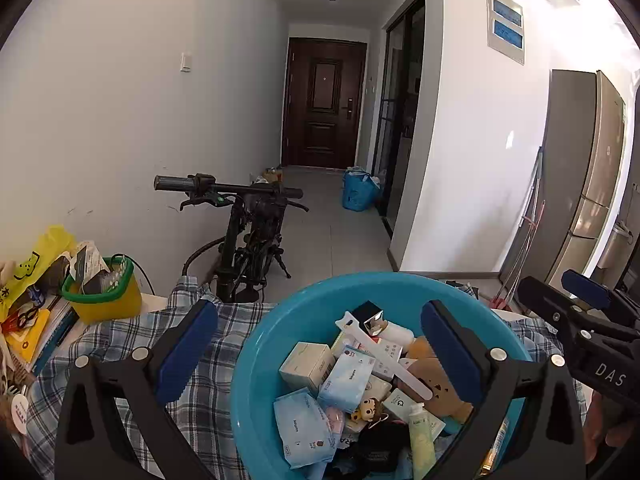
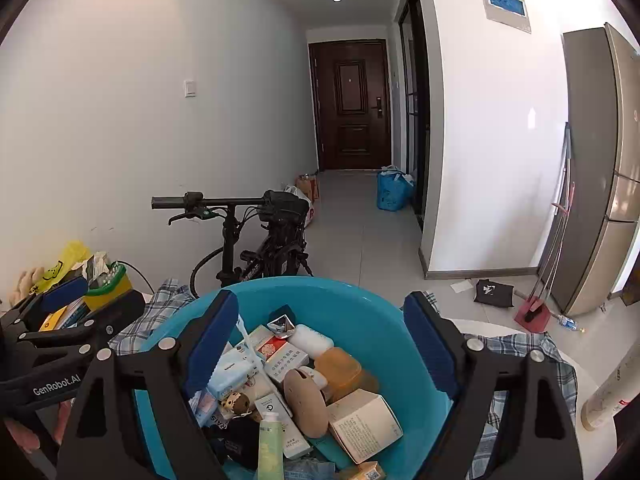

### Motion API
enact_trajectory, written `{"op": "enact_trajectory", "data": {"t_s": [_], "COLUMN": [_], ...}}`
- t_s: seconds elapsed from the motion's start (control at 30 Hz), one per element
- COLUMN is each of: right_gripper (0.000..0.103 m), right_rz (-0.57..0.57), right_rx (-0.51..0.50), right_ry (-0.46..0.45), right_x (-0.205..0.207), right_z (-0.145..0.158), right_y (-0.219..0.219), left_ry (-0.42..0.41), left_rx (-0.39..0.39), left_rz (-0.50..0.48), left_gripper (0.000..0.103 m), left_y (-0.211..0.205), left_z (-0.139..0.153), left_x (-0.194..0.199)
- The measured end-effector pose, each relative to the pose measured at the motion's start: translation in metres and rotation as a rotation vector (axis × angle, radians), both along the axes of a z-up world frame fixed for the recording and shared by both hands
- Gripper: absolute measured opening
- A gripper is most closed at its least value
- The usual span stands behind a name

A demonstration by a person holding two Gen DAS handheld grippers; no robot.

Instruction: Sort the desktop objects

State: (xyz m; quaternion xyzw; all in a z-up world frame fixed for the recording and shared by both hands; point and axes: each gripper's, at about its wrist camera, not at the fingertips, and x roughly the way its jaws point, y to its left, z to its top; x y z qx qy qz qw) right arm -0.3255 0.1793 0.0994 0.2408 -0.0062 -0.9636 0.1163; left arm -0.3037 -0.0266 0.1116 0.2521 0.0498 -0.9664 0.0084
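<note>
A blue plastic basin point(image 1: 304, 296) point(image 2: 360, 300) sits on a plaid cloth point(image 1: 224, 320) and holds several small items: tissue packs point(image 1: 344, 376), small boxes point(image 2: 364, 420), a green tube point(image 2: 270, 440), a brown plush point(image 1: 436, 384), a tan oval object point(image 2: 306, 404). My left gripper point(image 1: 320, 344) is open, its left finger over the cloth, its right finger over the basin. My right gripper point(image 2: 320, 340) is open above the basin, empty. Each gripper shows at the edge of the other's view.
A yellow bin with a green rim point(image 1: 104, 296) and books point(image 1: 36, 332) stand at the table's left. A black bike point(image 1: 248, 232) stands behind the table. A refrigerator point(image 2: 600, 168) and a dustpan point(image 2: 532, 312) are at the right. A paper roll point(image 2: 612, 392) lies at the right.
</note>
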Motion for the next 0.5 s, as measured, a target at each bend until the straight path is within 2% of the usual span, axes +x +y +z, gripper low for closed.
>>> {"op": "enact_trajectory", "data": {"t_s": [0.13, 0.27, 0.3, 0.4, 0.5], "right_gripper": [0.091, 0.095, 0.095, 0.096, 0.096], "right_rz": [-0.074, -0.081, -0.080, -0.070, -0.066], "right_rx": [0.066, 0.079, 0.079, 0.086, 0.108], "right_ry": [-0.026, -0.064, -0.075, -0.110, -0.115], "right_x": [-0.002, -0.004, -0.003, 0.001, 0.013], "right_z": [-0.006, -0.017, -0.020, -0.029, -0.037], "right_y": [0.009, 0.018, 0.020, 0.026, 0.030], "left_ry": [-0.039, -0.179, -0.189, -0.148, -0.104], "left_rx": [0.023, -0.005, -0.015, -0.079, -0.111], "left_rz": [-0.020, -0.074, -0.085, -0.073, -0.074], "left_gripper": [0.103, 0.103, 0.103, 0.103, 0.103], "left_y": [0.006, 0.023, 0.027, 0.035, 0.034], "left_z": [-0.002, -0.015, -0.019, -0.023, -0.024], "left_x": [-0.002, -0.013, -0.014, -0.003, 0.012]}}
